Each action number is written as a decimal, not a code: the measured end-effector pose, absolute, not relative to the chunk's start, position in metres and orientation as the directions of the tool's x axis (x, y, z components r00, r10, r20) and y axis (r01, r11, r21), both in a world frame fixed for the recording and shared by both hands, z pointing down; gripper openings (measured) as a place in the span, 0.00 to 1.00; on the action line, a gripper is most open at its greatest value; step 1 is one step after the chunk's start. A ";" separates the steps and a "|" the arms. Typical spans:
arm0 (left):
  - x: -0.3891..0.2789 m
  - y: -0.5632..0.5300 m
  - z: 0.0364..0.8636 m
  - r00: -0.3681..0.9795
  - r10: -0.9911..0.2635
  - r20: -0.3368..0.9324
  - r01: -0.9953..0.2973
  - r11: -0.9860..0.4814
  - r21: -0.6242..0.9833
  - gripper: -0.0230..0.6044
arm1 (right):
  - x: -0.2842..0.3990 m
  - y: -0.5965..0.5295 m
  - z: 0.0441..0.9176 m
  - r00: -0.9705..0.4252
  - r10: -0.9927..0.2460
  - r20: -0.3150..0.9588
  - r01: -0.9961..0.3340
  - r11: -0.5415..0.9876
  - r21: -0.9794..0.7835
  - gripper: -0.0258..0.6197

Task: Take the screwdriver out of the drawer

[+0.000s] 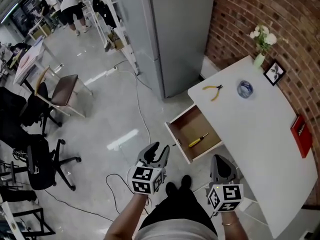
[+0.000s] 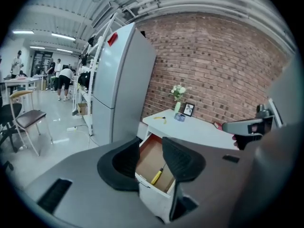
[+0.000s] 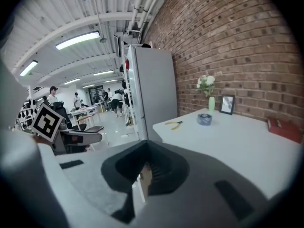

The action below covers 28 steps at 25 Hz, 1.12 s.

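A yellow-handled screwdriver [image 1: 198, 140] lies in the open wooden drawer [image 1: 181, 132] pulled out from the white table [image 1: 265, 144]. In the head view, my left gripper [image 1: 158, 153] hovers open just left of the drawer's front, with nothing in it. From the left gripper view, the drawer [image 2: 148, 159] and screwdriver [image 2: 157, 175] show between the spread jaws of that gripper [image 2: 151, 163]. My right gripper [image 1: 221, 165] hangs below the drawer's near right corner by the table edge, jaws together and empty. In its own view the right gripper [image 3: 146, 172] shows only a thin slit.
On the tabletop lie yellow pliers [image 1: 214, 90], a tape roll [image 1: 245, 89], a flower vase [image 1: 261, 44], a picture frame [image 1: 274, 73] and a red book [image 1: 301, 134]. A tall grey cabinet [image 1: 170, 34] stands beyond the drawer. Chairs [image 1: 60, 91] and cables are on the floor at left.
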State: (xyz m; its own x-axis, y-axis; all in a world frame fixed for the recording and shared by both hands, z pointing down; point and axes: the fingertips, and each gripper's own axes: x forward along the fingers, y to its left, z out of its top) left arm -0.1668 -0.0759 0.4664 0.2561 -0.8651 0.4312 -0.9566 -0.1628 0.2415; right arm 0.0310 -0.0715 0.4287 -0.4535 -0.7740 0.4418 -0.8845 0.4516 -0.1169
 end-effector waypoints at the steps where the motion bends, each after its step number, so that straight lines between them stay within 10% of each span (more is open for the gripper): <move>1: -0.159 -0.083 0.469 0.271 -0.857 0.438 -0.955 -0.181 0.237 0.27 | 0.036 -0.075 0.429 -0.444 -0.780 0.440 -0.890 0.441 -0.115 0.04; 28: 0.002 -0.172 0.634 0.471 -0.537 0.700 -0.818 -0.563 0.119 0.27 | 0.135 -0.104 0.483 -0.279 -0.846 0.453 -0.960 0.231 -0.159 0.04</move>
